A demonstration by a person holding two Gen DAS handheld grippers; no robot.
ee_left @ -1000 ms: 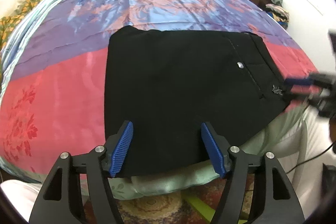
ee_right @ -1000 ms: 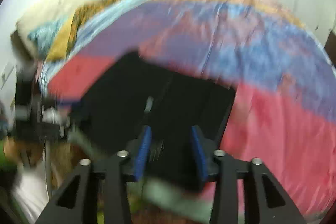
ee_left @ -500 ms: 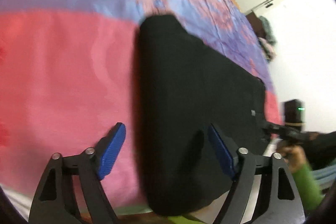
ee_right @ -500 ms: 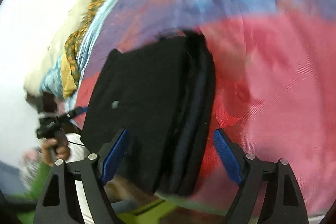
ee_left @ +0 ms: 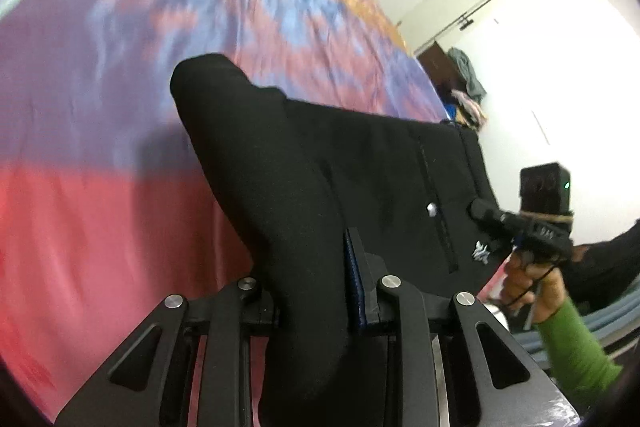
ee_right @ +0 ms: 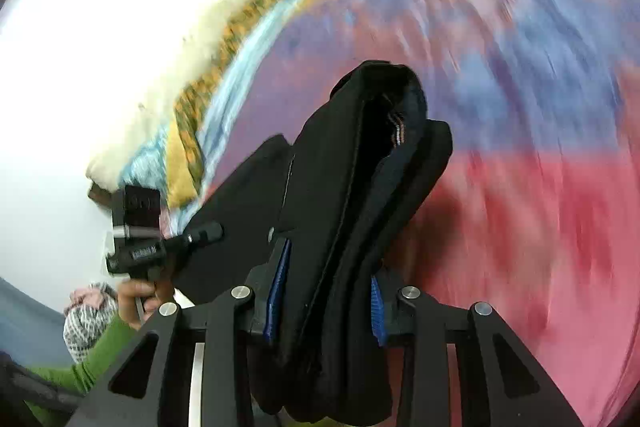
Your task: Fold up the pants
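The black folded pants (ee_left: 360,163) are held up off the bed between both grippers. My left gripper (ee_left: 316,291) is shut on the folded end of the pants, which bulges up between its jaws. My right gripper (ee_right: 324,303) is shut on the waistband end (ee_right: 384,155), where several stacked layers show. The right gripper also shows at the right of the left wrist view (ee_left: 536,223). The left gripper shows at the left of the right wrist view (ee_right: 160,247). A metal button (ee_left: 431,209) and a small white logo (ee_left: 481,251) show on the pants.
The bed cover (ee_left: 100,107) in red, purple, blue and orange bands spreads under the pants. Pillows and a yellow patterned cloth (ee_right: 192,115) lie at the bed's far side. A dark shelf with piled clothes (ee_left: 468,87) stands by the white wall.
Both grippers were open over the flat pants; they have shut on opposite ends. The pants are now lifted off the bed and bunched.
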